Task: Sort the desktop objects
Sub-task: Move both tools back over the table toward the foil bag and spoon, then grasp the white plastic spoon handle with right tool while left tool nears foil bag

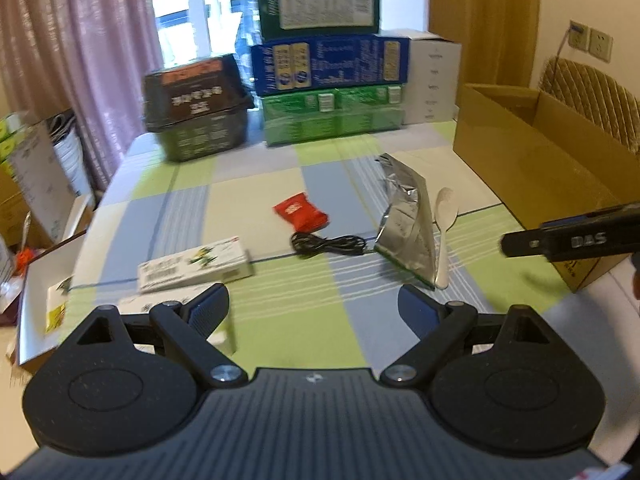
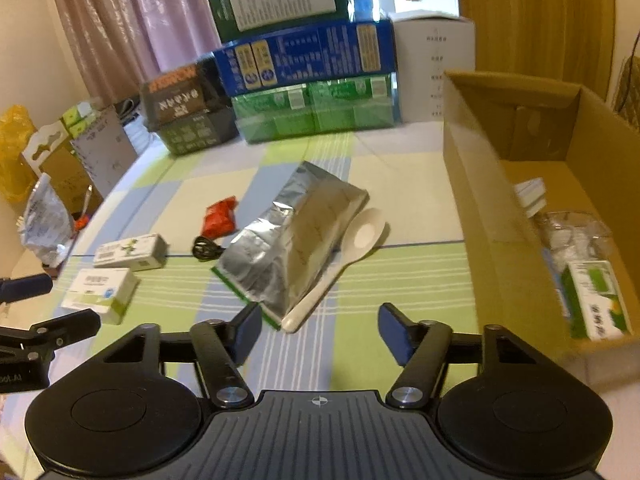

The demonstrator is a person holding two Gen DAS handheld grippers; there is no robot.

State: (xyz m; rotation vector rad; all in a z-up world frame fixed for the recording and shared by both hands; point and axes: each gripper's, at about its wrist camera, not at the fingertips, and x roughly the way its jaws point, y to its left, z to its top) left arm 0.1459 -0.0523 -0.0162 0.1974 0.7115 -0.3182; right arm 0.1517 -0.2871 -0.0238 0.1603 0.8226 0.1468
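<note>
On the checked tablecloth lie a silver foil pouch [image 1: 406, 222] [image 2: 298, 240], a white spoon [image 1: 445, 224] [image 2: 340, 264] along its right side, a red packet [image 1: 301, 213] [image 2: 219, 218], a coiled black cable [image 1: 326, 245] [image 2: 206, 248] and a white-green box [image 1: 196, 266] [image 2: 130, 252]. A second white box [image 2: 102, 294] sits nearer. My left gripper [image 1: 314, 312] is open and empty, above the cloth's near part. My right gripper [image 2: 320, 330] is open and empty, just before the pouch's near corner and the spoon handle.
An open cardboard box [image 1: 532, 168] [image 2: 480, 184] stands at the right, holding a green-white carton [image 2: 596, 304] and clear wrapping. Stacked green and blue cartons [image 1: 332, 92] [image 2: 308, 80] and a dark box [image 1: 196, 108] line the table's far edge. Clutter sits off the left side.
</note>
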